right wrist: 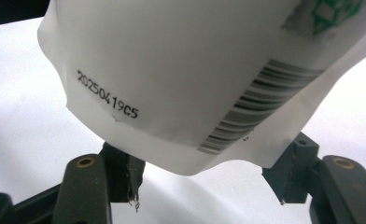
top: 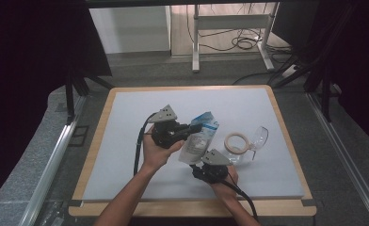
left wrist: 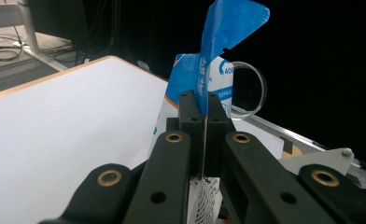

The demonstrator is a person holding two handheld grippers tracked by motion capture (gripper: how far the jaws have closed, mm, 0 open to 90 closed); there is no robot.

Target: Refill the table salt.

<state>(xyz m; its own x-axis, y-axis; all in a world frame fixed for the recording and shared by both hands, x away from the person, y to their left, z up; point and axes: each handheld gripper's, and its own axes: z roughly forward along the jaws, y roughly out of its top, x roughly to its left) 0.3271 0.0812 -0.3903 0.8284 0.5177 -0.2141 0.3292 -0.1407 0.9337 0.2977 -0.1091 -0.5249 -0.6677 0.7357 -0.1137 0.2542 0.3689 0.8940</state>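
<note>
1. a white and blue pouch (top: 199, 139) is held up above the middle of the white table (top: 126, 141), between the two claws.
2. the left claw (top: 195, 127) is clamped on the blue top edge of the pouch; in the left gripper view its jaws stand together with the thin blue strip (left wrist: 202, 88) pinched between them, the torn blue flap rising above.
3. the right claw (top: 195, 168) sits just below the pouch's bottom end. in the right gripper view its jaws stand apart, one at each side of the pouch's lower white edge (right wrist: 190, 161), which hangs between them, not pressed by either.
4. that view shows a printed code "20250419c5" (right wrist: 107, 94) and a barcode (right wrist: 260, 105) on the pouch's white face.
5. a roll of tape (top: 236, 142) lies flat on the table just to the right of the pouch.
6. a clear glass (top: 258, 139) lies tipped on its side just beyond the tape, further right of the pouch; its round rim (left wrist: 249, 88) shows behind the pouch in the left gripper view.
7. the left hand (top: 156, 153) and the right hand (top: 225, 183) each grip their tool below the pouch.
</note>
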